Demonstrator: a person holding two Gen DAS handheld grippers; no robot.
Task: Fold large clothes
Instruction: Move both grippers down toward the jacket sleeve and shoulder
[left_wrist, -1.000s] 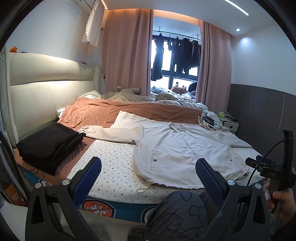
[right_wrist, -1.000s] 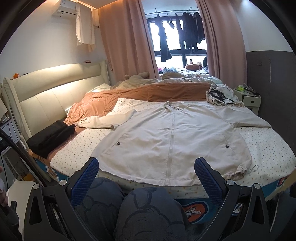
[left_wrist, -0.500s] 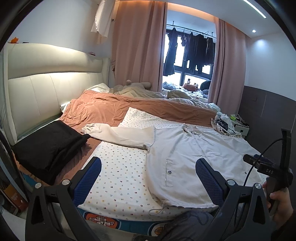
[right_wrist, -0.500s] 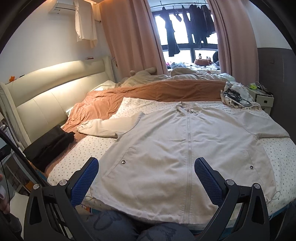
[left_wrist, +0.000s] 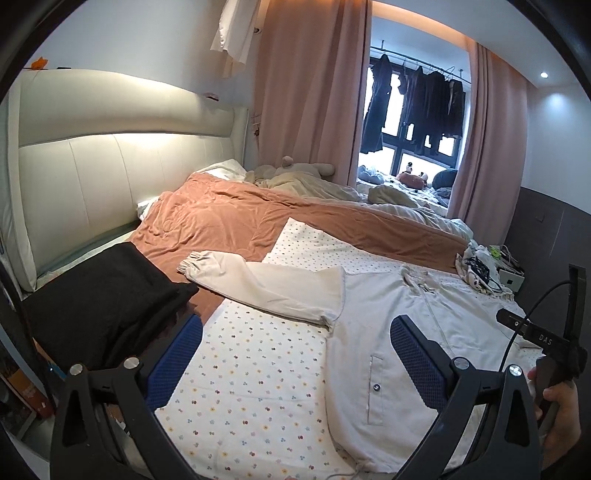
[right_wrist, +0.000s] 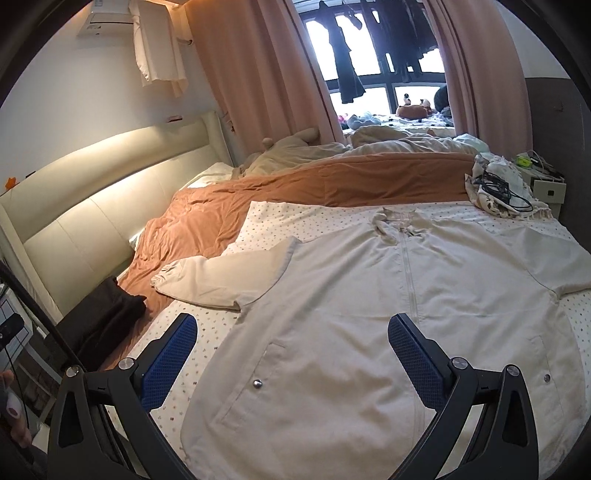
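Folding has not begun yet. Jacket (right_wrist: 369, 314) lies flat on the bed (left_wrist: 251, 369), zip side up, sleeves spread out. Its collar points to the window, its hem to the person, so it runs long from near to far. Left hand-held gripper (left_wrist: 295, 354) and right hand-held gripper (right_wrist: 291, 350) both hang wide apart, holding nothing. Next, I think, one must pinch the sleeve (left_wrist: 258, 284) and bring it across the chest.
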